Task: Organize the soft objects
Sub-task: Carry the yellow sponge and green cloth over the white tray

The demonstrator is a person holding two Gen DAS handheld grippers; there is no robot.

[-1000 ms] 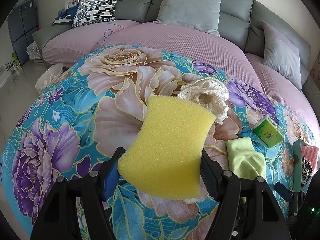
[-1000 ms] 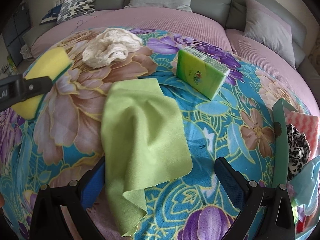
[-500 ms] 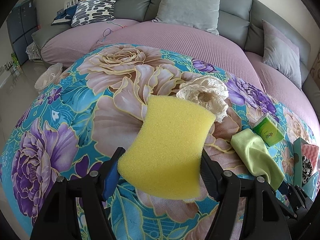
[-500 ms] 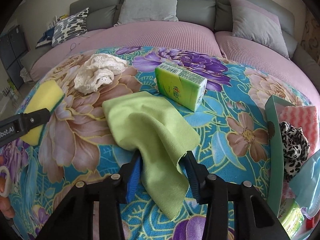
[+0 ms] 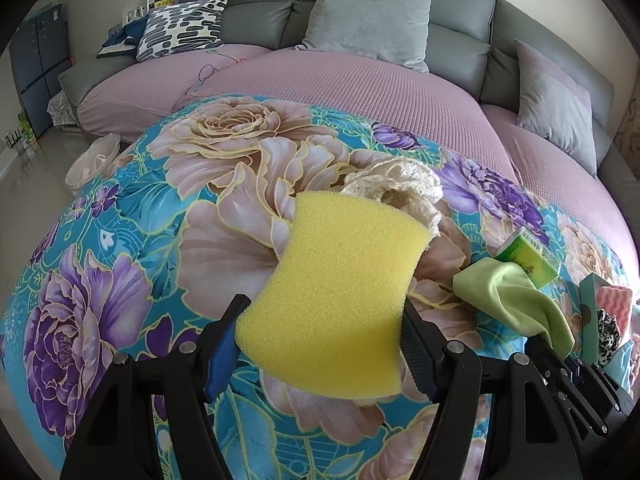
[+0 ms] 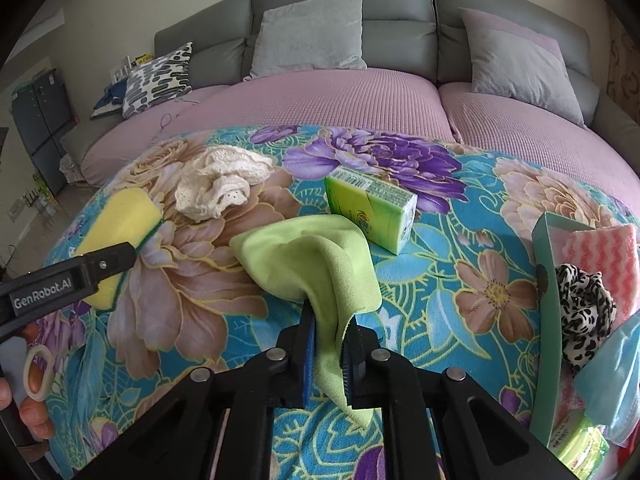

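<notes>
My left gripper [image 5: 320,336] is shut on a yellow sponge [image 5: 340,296] and holds it above the floral blanket [image 5: 120,240]. The sponge also shows in the right wrist view [image 6: 120,224]. My right gripper [image 6: 330,356] is shut on a lime green cloth [image 6: 312,264], lifted off the blanket; the cloth also shows in the left wrist view [image 5: 512,300]. A cream lace cloth [image 6: 216,188] lies bunched behind the sponge. A green tissue pack [image 6: 372,212] lies past the green cloth.
A teal box [image 6: 546,280] at the right holds a pink wavy cloth [image 6: 600,256] and a leopard-print scrunchie [image 6: 584,308]. A grey sofa with pillows [image 6: 308,36] and a mauve cover [image 6: 320,100] lies behind the blanket. A white basket [image 5: 94,156] sits at the far left.
My right gripper has shut on the green cloth and lifted it up off the blanket. My left gripper holds the sponge in about the same place.
</notes>
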